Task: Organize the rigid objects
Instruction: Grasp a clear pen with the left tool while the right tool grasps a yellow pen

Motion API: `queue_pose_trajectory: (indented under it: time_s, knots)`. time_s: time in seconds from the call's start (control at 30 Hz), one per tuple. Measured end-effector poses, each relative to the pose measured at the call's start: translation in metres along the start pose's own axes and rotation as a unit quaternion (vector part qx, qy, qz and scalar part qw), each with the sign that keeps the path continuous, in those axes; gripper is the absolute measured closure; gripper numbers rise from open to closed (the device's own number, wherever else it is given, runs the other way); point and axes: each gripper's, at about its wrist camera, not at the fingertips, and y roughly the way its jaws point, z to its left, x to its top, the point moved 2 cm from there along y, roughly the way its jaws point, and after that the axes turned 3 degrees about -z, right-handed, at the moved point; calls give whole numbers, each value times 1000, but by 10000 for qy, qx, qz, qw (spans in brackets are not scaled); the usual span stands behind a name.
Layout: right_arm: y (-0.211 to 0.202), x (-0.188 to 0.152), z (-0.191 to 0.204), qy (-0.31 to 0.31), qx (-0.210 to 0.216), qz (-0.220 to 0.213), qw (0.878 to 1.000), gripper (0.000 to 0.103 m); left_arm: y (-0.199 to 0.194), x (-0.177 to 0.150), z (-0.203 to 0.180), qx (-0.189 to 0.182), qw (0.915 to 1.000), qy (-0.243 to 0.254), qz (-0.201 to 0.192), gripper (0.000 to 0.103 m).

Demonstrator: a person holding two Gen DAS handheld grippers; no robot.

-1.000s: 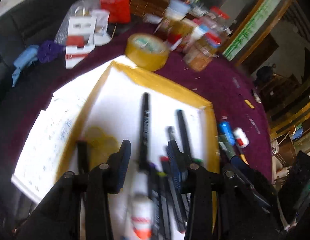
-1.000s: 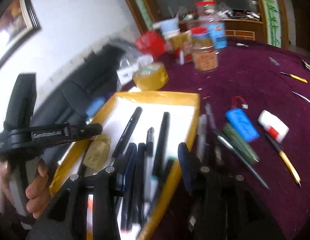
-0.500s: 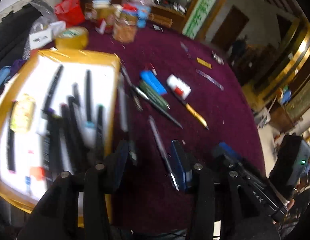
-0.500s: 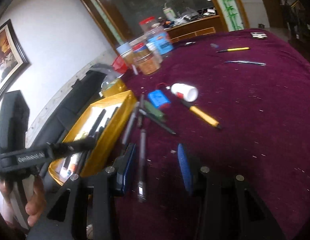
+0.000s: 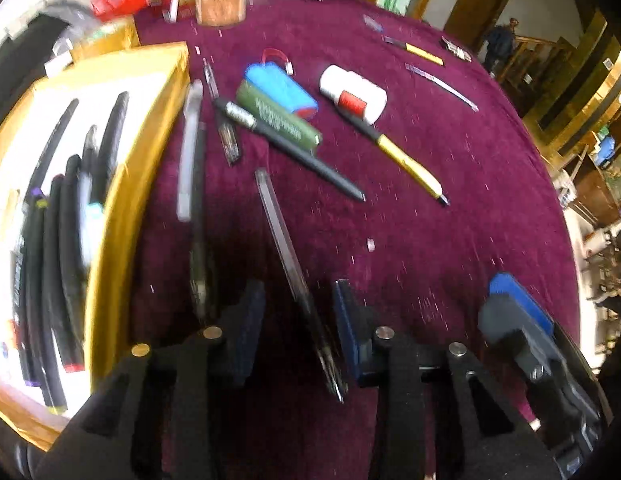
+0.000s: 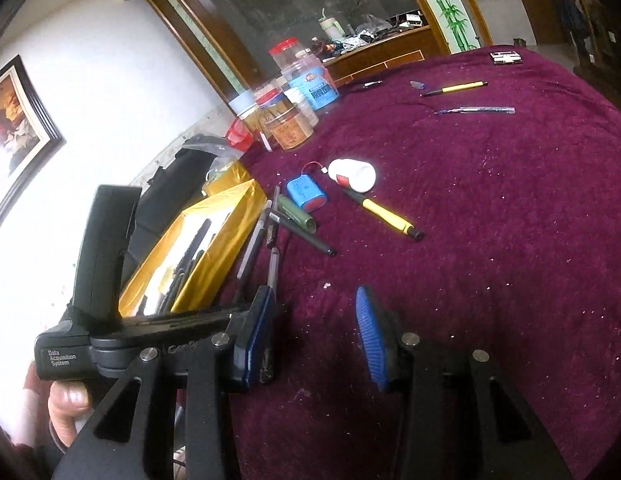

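On the bench (image 5: pixel 450 240) lay one blue battery pack (image 5: pixel 280 90), one green cylinder (image 5: pixel 278 120), one white bottle (image 5: pixel 352 94), two yellow pens (image 5: pixel 410 166), and one yellow tray (image 5: pixel 122 184) holding several dark pens.

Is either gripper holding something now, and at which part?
Neither holds anything. The left gripper, just closing, straddles a clear pen near its lower end without gripping; the right gripper is empty.
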Motion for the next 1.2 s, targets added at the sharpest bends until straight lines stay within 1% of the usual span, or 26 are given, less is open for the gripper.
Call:
queue_pose_trajectory:
  time_s: [0.03, 0.07, 0.1, 0.13, 0.17, 0.2, 0.27, 0.3, 0.4, 0.43, 0.47, 0.5, 0.53, 0.57, 0.63, 0.7, 0.8, 0.97, 1.0, 1.07, 1.1, 1.13, 1.17, 1.2]
  knots:
    - [0, 0, -1, 4, -10, 2, 10000, 65, 2, 1, -2, 26, 10000, 39, -23, 76]
    - [1, 0, -2, 23, -3, 8, 10000, 65, 5, 2, -3, 17, 10000, 39, -57, 82]
    - [2, 0, -4, 39, -2, 13, 10000, 65, 13, 1, -4, -35, 9999, 45, 103, 92]
    - [4, -1, -4, 52, -13, 25, 10000, 65, 10, 1, -5, 11, 9999, 104, -57, 95]
    - [6, -2, -5, 65, -30, 50, 10000, 65, 10, -1, -4, 38, 9999, 155, -23, 95]
    - [8, -3, -6, 89, -48, 112, 9999, 65, 8, -2, -3, -19, 9999, 138, -14, 96]
    - [12, -4, -6, 78, -49, 184, 9998, 65, 3, -7, 2, -283, 9996, 20, 55, 96]
    - [14, -3, -5, 47, -72, 203, 9998, 65, 1, -10, 4, -361, 9993, -4, 13, 96]
    - [19, 3, -5, 37, -112, 218, 9997, 65, -1, -15, 7, -450, 9988, 69, -177, 95]
    - [21, 5, -4, 47, -117, 230, 9997, 65, -2, -16, 7, -467, 9987, 61, -179, 95]
    - [22, 9, -3, 29, -168, 253, 9995, 65, -4, -15, 10, -566, 9982, -79, -164, 96]
    - [22, 13, -1, -24, -232, 253, 9994, 65, -5, -13, 17, -841, 9956, -381, -177, 96]
    - [22, 16, 0, -94, -292, 246, 9992, 65, -9, -12, 22, -1114, 9919, -563, -215, 96]
    - [22, 20, 1, -154, -342, 250, 9990, 65, -14, -11, 27, -1196, 9906, -598, -277, 96]
    - [27, 31, 0, -209, -458, 320, 9982, 65, -26, -10, 31, -1163, 9905, -592, -426, 96]
    - [37, 44, -3, -310, -692, 429, 9962, 65, -37, -11, 37, -1391, 9874, -649, -392, 96]
    - [59, 61, -8, -469, -898, 620, 9929, 65, -49, -11, 47, -1657, 9825, -780, -339, 96]
    - [101, 75, -18, -719, -1162, 973, 9858, 65, -68, -11, 66, -1685, 9797, -910, -593, 96]
    - [108, 75, -20, -736, -1231, 1022, 9844, 65, -71, -10, 69, -1692, 9791, -949, -613, 96]
    - [117, 72, -19, -861, -1193, 1148, 9824, 66, -74, -9, 77, -1707, 9778, -1020, -659, 96]
    - [123, 68, -19, -927, -1241, 1237, 9802, 67, -77, -10, 82, -1705, 9772, -1068, -686, 96]
    - [126, 64, -19, -982, -1314, 1284, 9781, 69, -76, -10, 84, -1710, 9766, -1103, -694, 96]
    - [124, 62, -17, -1111, -1399, 1192, 9767, 72, -77, -11, 86, -1709, 9763, -1128, -696, 96]
    - [123, 58, -15, -1181, -1495, 1200, 9743, 80, -77, -11, 88, -1696, 9763, -1152, -688, 96]
